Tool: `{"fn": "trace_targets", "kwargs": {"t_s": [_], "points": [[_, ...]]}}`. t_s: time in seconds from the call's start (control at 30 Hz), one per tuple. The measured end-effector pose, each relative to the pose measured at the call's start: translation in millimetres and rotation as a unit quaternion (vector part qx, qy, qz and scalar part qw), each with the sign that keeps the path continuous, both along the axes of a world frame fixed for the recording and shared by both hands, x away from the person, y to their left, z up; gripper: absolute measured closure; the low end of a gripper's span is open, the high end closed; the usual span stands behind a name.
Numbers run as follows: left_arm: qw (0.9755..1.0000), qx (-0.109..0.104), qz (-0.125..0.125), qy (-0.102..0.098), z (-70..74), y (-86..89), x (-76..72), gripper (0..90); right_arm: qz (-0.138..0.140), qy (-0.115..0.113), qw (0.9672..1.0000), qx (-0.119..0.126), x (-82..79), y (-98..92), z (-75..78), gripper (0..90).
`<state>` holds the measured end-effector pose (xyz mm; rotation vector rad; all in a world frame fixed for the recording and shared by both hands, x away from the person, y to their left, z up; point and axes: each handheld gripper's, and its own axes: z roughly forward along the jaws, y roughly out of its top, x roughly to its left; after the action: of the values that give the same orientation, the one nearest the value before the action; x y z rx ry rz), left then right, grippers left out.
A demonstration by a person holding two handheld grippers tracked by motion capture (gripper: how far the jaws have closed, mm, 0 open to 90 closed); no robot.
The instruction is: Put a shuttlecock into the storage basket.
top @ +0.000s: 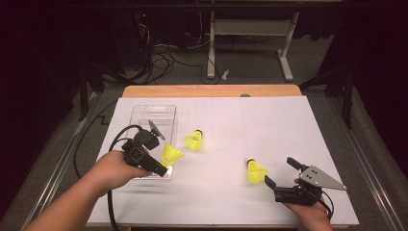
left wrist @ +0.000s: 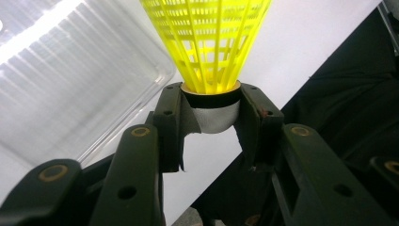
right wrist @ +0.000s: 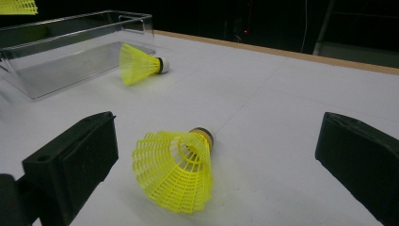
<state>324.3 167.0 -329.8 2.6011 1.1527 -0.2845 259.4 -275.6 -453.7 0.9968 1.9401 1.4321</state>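
Left fingers (left wrist: 210, 101): I gripped a shuttlecock (left wrist: 207, 42) by its cork, skirt toward twelve o'clock, over the tray (top: 144, 113).
Right fingers (top: 281, 171): released.

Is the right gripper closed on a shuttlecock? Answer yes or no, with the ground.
No: in the right gripper view the right gripper stands wide open, with the near shuttlecock lying on the table between its jaws, untouched.

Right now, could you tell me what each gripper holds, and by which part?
The left gripper clamps a yellow shuttlecock by its cork base; the right gripper holds nothing.
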Motion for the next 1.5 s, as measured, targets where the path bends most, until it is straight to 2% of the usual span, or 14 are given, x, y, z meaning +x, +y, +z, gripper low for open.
{"fn": "trace_targets", "kwargs": {"t_s": [0.37,0.7,1.2,1.4,1.43,1.47,1.5], "points": [[0.9994,0.007,0.033,0.0,-0.8,26.0,7.1,64.5,0.001,0.001,1.0,0.0,-0.2,0.2,-0.4,0.5],[0.9977,0.016,0.066,0.002,-2.5,51.6,10.7,64.5,0.001,0.003,1.0,0.0,0.0,0.2,-0.6,0.5],[0.996,0.015,0.088,0.009,-6.0,63.5,20.8,64.5,0.001,0.004,1.0,0.0,0.4,0.4,-1.4,0.6],[0.995,0.02,0.097,0.011,-5.4,65.2,30.3,64.5,0.002,0.003,1.0,0.0,0.3,0.5,-1.3,0.6],[0.9946,0.022,0.101,0.01,-4.9,66.2,32.2,64.5,0.002,0.004,1.0,0.0,0.2,0.1,-1.2,0.6],[0.9956,0.018,0.092,-0.004,-6.2,68.4,35.9,64.5,0.002,0.004,1.0,0.0,0.2,0.1,-1.2,0.6],[0.9955,0.017,0.093,-0.002,-6.1,69.7,37.8,64.5,0.001,0.004,1.0,0.001,0.2,-0.3,-1.2,0.6]]}}
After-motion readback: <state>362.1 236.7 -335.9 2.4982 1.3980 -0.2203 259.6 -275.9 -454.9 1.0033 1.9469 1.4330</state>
